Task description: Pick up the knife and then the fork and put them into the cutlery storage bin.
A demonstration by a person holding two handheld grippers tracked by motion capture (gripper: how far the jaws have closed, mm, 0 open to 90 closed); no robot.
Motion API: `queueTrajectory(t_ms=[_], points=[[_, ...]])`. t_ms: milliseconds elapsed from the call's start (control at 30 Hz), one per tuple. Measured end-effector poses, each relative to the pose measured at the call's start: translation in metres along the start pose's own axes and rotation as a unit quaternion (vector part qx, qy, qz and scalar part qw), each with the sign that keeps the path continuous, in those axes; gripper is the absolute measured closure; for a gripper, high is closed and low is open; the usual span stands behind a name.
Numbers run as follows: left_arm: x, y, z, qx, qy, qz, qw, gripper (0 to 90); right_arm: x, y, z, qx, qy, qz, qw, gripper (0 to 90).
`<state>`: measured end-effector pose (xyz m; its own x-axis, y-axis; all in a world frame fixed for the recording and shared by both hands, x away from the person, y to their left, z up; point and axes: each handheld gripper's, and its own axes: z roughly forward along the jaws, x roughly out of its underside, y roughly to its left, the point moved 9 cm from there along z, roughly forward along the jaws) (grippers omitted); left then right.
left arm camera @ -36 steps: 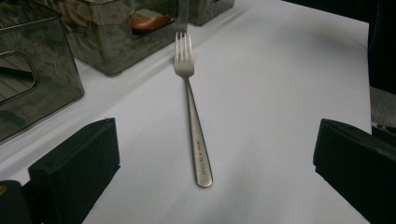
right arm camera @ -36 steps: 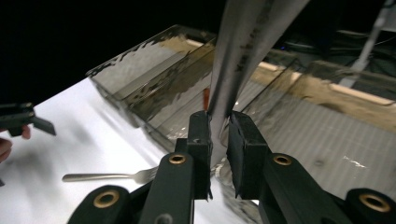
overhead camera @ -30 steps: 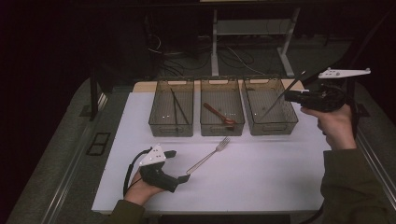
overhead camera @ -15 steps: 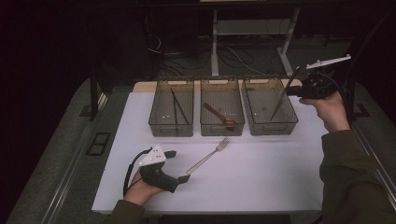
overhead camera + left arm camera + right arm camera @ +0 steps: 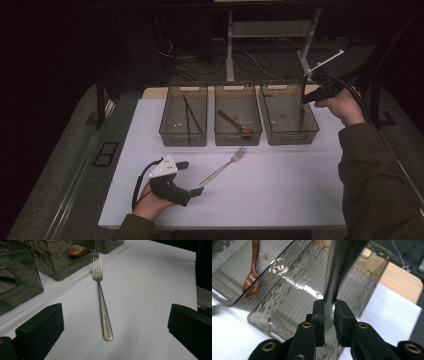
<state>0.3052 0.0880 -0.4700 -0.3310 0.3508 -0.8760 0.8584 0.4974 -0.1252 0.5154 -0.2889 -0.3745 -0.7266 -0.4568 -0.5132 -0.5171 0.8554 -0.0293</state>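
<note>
Right tongs (image 5: pixel 329 311) clamp dark utensil (image 5: pixel 339 267) | left tongs (image 5: pixel 115 325) wide, fork (image 5: pixel 101 297) between

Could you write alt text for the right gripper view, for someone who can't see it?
The right gripper has its two black jaws clamped on a dark flat utensil that slants up over a clear plastic bin. A wooden spoon lies in the neighbouring bin at upper left, on a white table.
</note>
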Motion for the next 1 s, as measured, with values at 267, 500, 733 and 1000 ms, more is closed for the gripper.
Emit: queueTrajectory(t_ms=[267,500,733,1000], points=[[-0.001,-0.001,-0.002,0.003,-0.004,0.000,1.0000,0.0,-0.005,0.006,0.048,-0.007,0.021,0.017,0.9996,89.2],[-0.001,-0.002,-0.001,0.003,-0.003,0.002,1.0000,0.0,0.003,0.014,0.059,-0.036,0.010,0.024,0.9990,88.8],[0.000,-0.001,0.000,0.001,0.001,0.003,1.0000,0.0,0.013,0.020,0.050,-0.079,-0.071,0.042,0.9935,61.1],[0.000,-0.001,0.001,-0.001,0.003,0.003,1.0000,0.0,0.031,0.038,0.030,-0.085,-0.152,0.027,0.9843,40.5]])
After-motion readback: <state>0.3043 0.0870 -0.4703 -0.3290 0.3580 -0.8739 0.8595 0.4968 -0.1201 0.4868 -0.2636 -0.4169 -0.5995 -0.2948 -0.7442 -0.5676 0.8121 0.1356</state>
